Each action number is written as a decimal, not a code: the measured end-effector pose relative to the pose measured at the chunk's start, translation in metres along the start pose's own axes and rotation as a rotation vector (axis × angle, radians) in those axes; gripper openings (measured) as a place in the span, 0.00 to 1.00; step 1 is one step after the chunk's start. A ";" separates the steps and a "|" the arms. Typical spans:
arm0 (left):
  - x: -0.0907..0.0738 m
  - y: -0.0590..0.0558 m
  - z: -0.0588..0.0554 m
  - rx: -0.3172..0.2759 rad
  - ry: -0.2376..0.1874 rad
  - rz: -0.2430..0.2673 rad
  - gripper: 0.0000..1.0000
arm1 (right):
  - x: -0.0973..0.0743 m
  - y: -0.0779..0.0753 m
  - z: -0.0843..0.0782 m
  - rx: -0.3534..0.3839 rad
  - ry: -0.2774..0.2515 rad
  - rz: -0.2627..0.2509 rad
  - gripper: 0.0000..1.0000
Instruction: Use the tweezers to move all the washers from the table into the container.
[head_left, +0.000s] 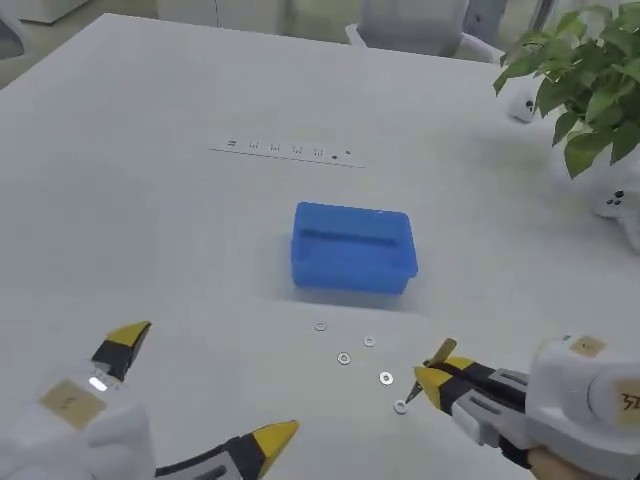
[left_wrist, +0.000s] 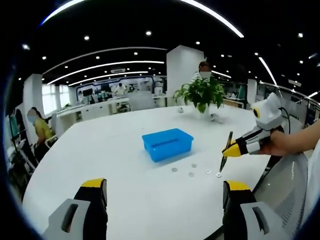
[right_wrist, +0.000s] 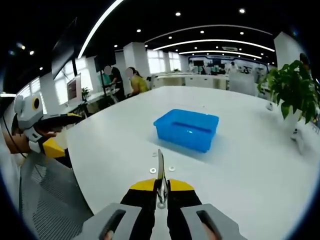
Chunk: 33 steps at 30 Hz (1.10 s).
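**Right claw** (head_left: 437, 368), head view: I read it as clenched on the tweezers (head_left: 444, 351). Their tip stands just beside the nearest of five washers (head_left: 400, 407), which are scattered on the white table (head_left: 150, 230) in front of the blue container (head_left: 352, 248). The left claw (head_left: 200, 390), at lower left, has its jaws spread wide and grasps nothing. A socket strip (head_left: 290, 150) lies beyond the container, and a potted plant (head_left: 585, 70) stands at the far right.

**Left gripper view:** The left claw's own jaws rise well apart over bare table. The right claw (left_wrist: 232, 149) enters from the right. Here the tweezers (left_wrist: 224, 159) show at full length, pointing down at the washer nearest the table edge (left_wrist: 218, 175). People sit at desks behind.

**Right gripper view:** The shut jaws pinch the tweezers (right_wrist: 160, 170), which cover part of the washer group, so I count three washers (right_wrist: 153, 170). The container (right_wrist: 186, 129) lies beyond them. The left claw (right_wrist: 60, 132) sits at the left, above a mesh chair back (right_wrist: 40, 200).
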<state>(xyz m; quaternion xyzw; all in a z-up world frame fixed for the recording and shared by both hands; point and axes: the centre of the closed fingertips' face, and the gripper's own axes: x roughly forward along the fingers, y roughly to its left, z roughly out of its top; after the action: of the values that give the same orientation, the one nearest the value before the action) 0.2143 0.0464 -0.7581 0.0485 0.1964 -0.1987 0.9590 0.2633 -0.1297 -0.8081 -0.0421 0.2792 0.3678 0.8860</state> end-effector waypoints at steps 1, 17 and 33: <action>-0.001 0.002 -0.002 -0.011 0.009 0.006 0.99 | 0.001 0.000 0.000 -0.006 -0.001 -0.004 0.03; 0.004 -0.003 -0.013 0.036 0.056 -0.009 0.99 | 0.009 -0.001 -0.008 -0.024 0.028 -0.007 0.04; 0.004 0.005 -0.015 0.037 0.065 0.033 0.99 | -0.002 0.002 -0.022 -0.036 0.123 -0.018 0.03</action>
<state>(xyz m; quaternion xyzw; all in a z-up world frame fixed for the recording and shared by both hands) 0.2143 0.0523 -0.7728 0.0761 0.2226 -0.1848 0.9542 0.2509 -0.1354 -0.8250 -0.0828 0.3261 0.3616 0.8695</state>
